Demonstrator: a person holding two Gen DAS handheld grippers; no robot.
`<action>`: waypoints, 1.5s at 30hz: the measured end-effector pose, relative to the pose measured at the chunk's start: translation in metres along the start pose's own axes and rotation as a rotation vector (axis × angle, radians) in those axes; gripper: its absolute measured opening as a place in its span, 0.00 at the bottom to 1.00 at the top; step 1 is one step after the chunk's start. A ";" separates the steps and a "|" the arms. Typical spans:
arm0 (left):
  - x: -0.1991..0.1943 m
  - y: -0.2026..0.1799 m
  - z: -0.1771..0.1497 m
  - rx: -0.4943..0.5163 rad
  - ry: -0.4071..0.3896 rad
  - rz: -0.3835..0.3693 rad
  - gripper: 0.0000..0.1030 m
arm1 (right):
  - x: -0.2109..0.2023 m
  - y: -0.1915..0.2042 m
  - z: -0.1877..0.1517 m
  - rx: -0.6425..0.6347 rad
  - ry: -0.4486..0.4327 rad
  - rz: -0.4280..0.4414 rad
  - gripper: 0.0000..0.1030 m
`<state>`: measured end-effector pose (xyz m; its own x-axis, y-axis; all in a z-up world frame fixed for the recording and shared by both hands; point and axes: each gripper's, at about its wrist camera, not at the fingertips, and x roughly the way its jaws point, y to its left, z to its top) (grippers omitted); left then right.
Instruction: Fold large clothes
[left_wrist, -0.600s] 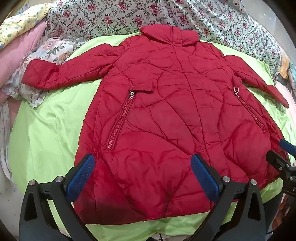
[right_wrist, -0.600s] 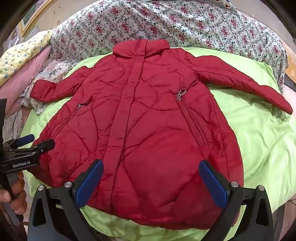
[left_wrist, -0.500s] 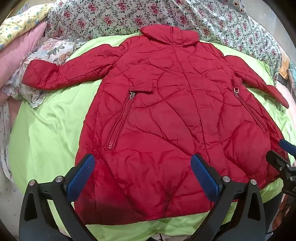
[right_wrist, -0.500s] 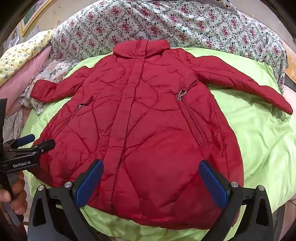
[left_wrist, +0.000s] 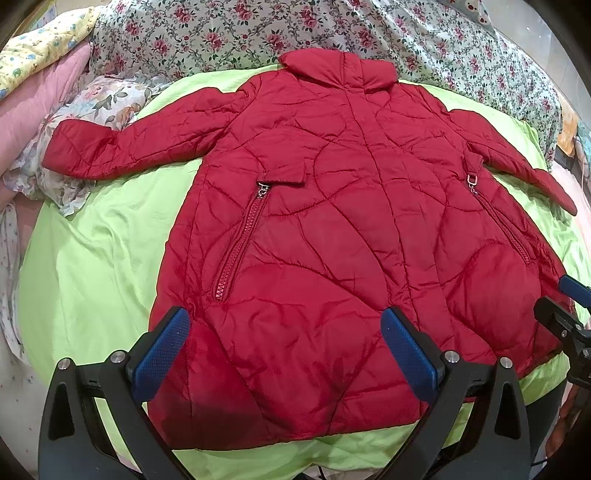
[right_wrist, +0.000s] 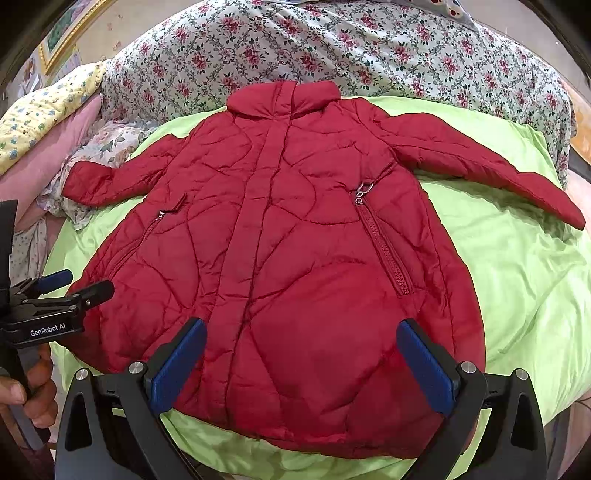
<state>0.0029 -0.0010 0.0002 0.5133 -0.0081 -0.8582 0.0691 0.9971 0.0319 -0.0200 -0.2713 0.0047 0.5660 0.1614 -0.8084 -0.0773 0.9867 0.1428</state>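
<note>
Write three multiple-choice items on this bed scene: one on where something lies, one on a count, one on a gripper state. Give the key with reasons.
1. Where does the red jacket lie?
A. On the green sheet
B. Hung on a hook
C. Inside a basket

2. How many zipped pockets show on the jacket's front?
A. None
B. Two
C. Four

3. How do the left gripper and right gripper stand?
A. Both clamped on the hem
B. One open, one shut
C. Both open, holding nothing

Key:
1. A, the jacket is spread flat on the sheet, sleeves out to both sides.
2. B, one slanted zipper sits on each side of the front.
3. C, each pair of blue pads stands wide apart above the jacket's lower part, with no fabric pinched.
</note>
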 end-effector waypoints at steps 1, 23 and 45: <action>0.000 0.000 -0.001 -0.001 -0.001 -0.002 1.00 | 0.000 -0.001 0.000 0.000 0.000 0.000 1.00; 0.009 -0.002 0.004 0.002 0.011 -0.005 1.00 | 0.004 -0.003 0.005 -0.052 -0.005 -0.069 1.00; 0.036 0.018 0.026 -0.055 0.032 -0.037 1.00 | 0.005 -0.069 0.029 0.103 -0.015 -0.068 1.00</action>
<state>0.0449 0.0143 -0.0165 0.4835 -0.0434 -0.8743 0.0399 0.9988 -0.0275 0.0114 -0.3395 0.0075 0.5790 0.0932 -0.8100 0.0458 0.9882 0.1464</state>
